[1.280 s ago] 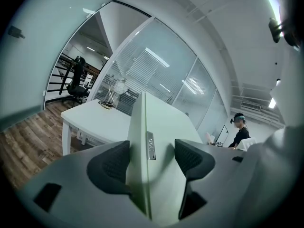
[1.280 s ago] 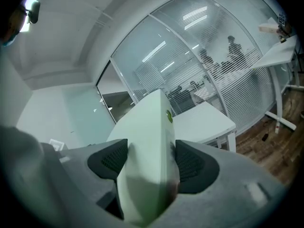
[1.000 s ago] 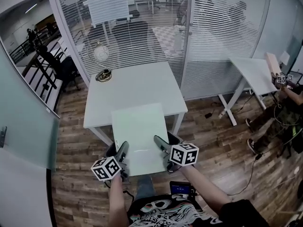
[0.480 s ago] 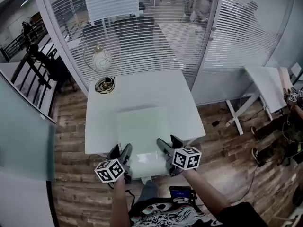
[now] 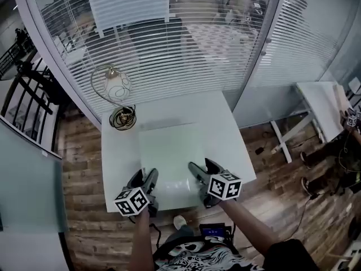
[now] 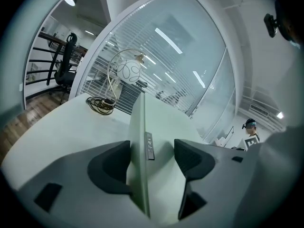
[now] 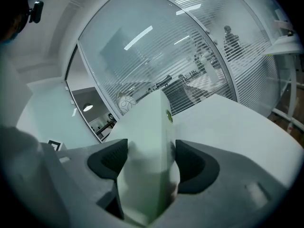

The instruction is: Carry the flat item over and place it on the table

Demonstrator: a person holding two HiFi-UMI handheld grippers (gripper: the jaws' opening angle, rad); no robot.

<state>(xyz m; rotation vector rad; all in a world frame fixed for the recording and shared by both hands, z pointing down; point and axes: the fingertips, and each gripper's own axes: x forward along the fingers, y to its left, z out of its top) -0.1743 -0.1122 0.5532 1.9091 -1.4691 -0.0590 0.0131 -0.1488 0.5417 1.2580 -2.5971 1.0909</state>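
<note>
Strip (image 6: 149,146) markings on panel (image 6: 137,127) are unreadable.

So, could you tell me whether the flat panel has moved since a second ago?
Yes: the flat panel is now farther over the white table, nearer the lamp cable.

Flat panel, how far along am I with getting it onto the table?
The carry looks done: the flat panel is over the white table. In hand: the left gripper and right gripper each clamp it near its front corners. Left: set it down flat, if it is not already resting, which I cannot tell, then open both grippers.
</note>
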